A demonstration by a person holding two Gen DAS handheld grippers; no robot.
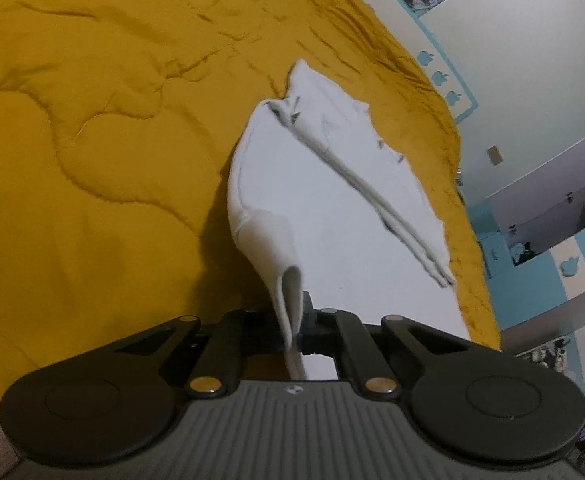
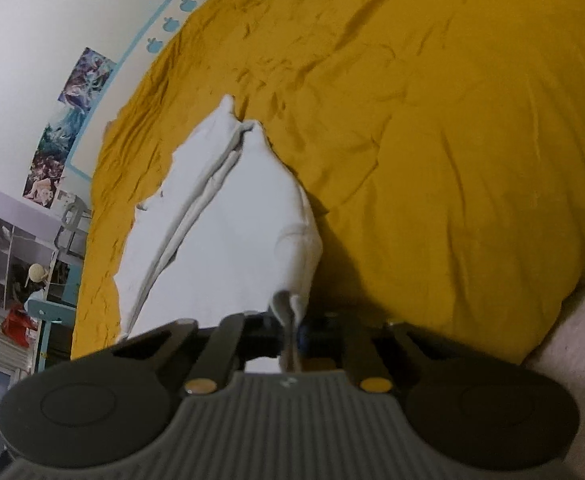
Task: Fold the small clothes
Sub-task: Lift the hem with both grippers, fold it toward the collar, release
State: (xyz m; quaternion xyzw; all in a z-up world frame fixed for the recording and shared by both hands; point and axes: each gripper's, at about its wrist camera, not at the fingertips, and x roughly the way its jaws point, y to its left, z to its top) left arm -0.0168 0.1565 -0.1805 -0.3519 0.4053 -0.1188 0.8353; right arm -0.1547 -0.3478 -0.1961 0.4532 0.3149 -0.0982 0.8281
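A white garment (image 1: 324, 200) is being held over the mustard quilt (image 1: 92, 140), one edge clamped by the left gripper (image 1: 294, 326), another by the right gripper (image 2: 290, 322). Shelving (image 2: 20, 256) is being shown only in the right view.

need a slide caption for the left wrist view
Left gripper shut on a corner of the white garment, lifting it off the mustard-yellow quilt.

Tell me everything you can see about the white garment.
The white soft knit garment lies mostly flat on the mustard-yellow quilted bedspread, already folded, with a doubled hem band running diagonally across it. Its two near corners are lifted: the left claw pinches one, the right claw the other.
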